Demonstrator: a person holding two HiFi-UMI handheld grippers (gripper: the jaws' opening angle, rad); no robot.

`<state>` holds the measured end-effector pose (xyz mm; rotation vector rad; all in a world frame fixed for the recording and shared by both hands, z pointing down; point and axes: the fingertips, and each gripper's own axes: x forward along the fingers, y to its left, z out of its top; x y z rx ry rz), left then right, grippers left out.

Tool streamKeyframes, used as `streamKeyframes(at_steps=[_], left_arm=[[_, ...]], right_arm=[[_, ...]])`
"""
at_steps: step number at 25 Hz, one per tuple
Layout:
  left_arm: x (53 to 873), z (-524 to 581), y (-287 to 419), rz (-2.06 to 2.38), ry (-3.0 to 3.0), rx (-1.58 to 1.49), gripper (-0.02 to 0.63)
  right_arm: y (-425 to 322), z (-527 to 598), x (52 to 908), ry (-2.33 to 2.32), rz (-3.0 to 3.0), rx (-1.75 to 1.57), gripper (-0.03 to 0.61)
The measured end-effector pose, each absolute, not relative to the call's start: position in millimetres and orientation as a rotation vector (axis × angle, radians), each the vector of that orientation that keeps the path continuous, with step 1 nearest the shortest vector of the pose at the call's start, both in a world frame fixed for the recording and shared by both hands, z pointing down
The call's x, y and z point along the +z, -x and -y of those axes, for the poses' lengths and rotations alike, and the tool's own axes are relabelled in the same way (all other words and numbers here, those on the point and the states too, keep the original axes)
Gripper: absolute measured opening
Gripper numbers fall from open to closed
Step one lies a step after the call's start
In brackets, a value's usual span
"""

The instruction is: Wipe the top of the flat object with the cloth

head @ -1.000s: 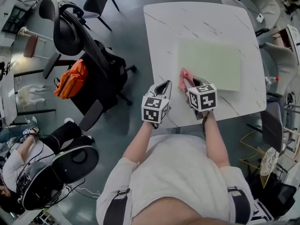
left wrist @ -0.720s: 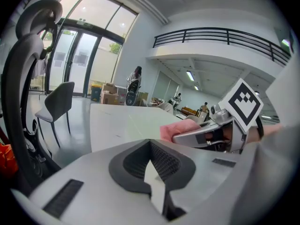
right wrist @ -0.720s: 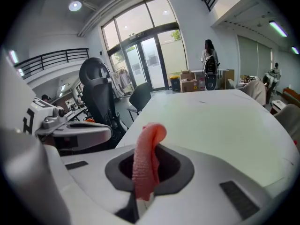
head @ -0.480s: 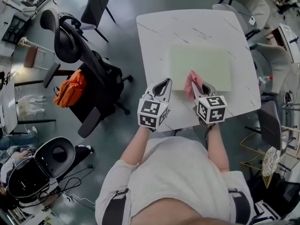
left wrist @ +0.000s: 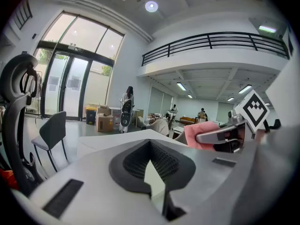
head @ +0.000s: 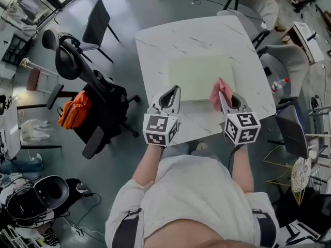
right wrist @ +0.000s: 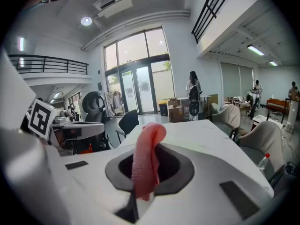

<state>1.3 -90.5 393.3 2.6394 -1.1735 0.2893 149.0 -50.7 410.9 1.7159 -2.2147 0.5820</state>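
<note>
A pale green flat mat (head: 199,76) lies on the white marble table (head: 155,45). My right gripper (head: 221,94) is shut on a pink cloth (head: 216,90), which hangs over the mat's front right part. In the right gripper view the cloth (right wrist: 146,158) stands up between the jaws of the right gripper (right wrist: 143,172). My left gripper (head: 171,96) hovers at the mat's front left corner, shut with nothing in it. In the left gripper view a sliver of the mat (left wrist: 154,184) shows past the left gripper (left wrist: 151,146), and the cloth (left wrist: 199,134) shows at the right.
A black office chair (head: 72,56) and an orange bag (head: 71,107) stand left of the table. More chairs (head: 98,22) ring it. A bottle (head: 279,83) sits off the right edge. The table's front edge lies just under both grippers.
My right gripper has carried the pink cloth from the mat's front left corner across to its right part. The left gripper stayed at the front left.
</note>
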Motion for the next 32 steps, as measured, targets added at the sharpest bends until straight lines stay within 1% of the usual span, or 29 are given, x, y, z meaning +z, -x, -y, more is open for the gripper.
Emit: streamKeyframes(at_steps=[6,14,22,32], left_arm=[[363.0,67.7,-21.3,1.211,-2.680,0.237,0.012],[328.3,41.3,-39.8,1.255,-2.725,0.148,0.012],[314.0,20.0,-53.3,1.284,-2.737,0.104,0.012],[309.2,10.3,-54.5,1.303,-2.740,0.087,0.012]], right_arm=[[-186.0,21.8,368.6,-1.796,2.256,0.469,0.031],[-207.0,-10.4,329.0,-1.840,2.313,0.307,0.031],[-219.2,-29.3,309.8,-1.880,2.363,0.217,0.032],[-217.6,-37.4,306.2,-1.878,2.393,0.191,0.032]])
